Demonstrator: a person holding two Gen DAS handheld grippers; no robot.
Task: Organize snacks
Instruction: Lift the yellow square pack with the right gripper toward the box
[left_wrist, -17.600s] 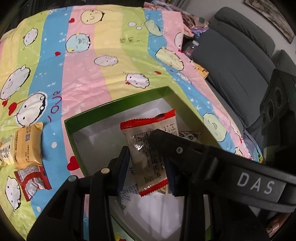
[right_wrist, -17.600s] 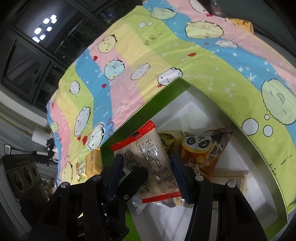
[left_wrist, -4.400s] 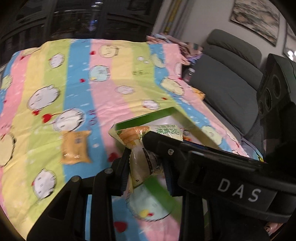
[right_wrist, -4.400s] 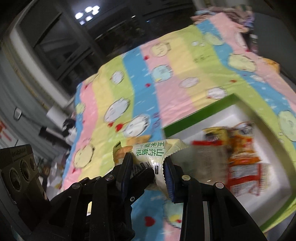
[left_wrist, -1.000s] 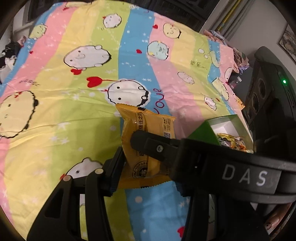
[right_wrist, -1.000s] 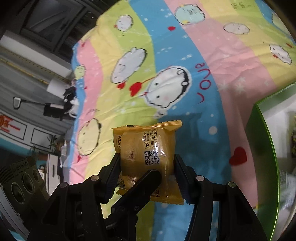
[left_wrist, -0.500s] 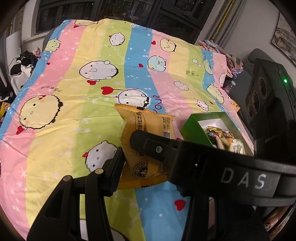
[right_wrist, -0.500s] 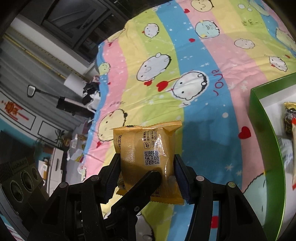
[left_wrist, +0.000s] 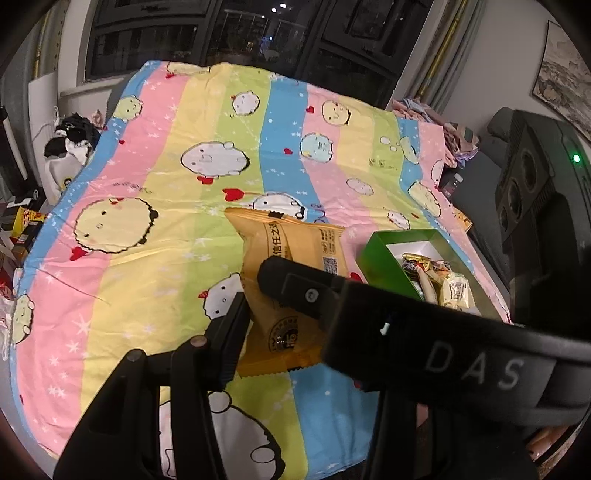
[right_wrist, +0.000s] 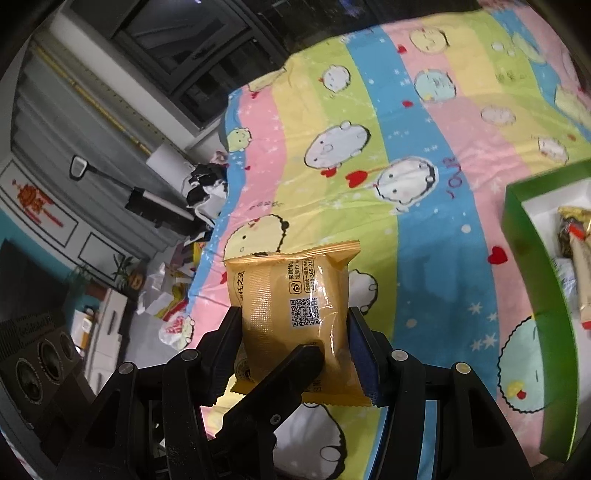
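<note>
An orange snack packet (left_wrist: 291, 273) with a QR code is held up above the striped cartoon bedspread. Both grippers hold it together. My left gripper (left_wrist: 284, 314) is shut on its lower half. My right gripper (right_wrist: 295, 343) is shut on the same orange snack packet (right_wrist: 291, 306), one finger on each side. The green box (left_wrist: 376, 266) with a white inside lies to the right on the bedspread and holds several wrapped snacks (left_wrist: 439, 277). In the right wrist view the green box (right_wrist: 532, 295) is at the right edge.
The striped bedspread (left_wrist: 166, 258) covers the bed. A dark sofa and a black device (left_wrist: 532, 192) stand on the right. Clutter and bags (right_wrist: 162, 295) lie on the floor beyond the bed's left edge. Dark windows are behind the bed.
Both grippers have lifted the orange packet higher off the bedspread over the last second. The green box and more of the room have come into view.
</note>
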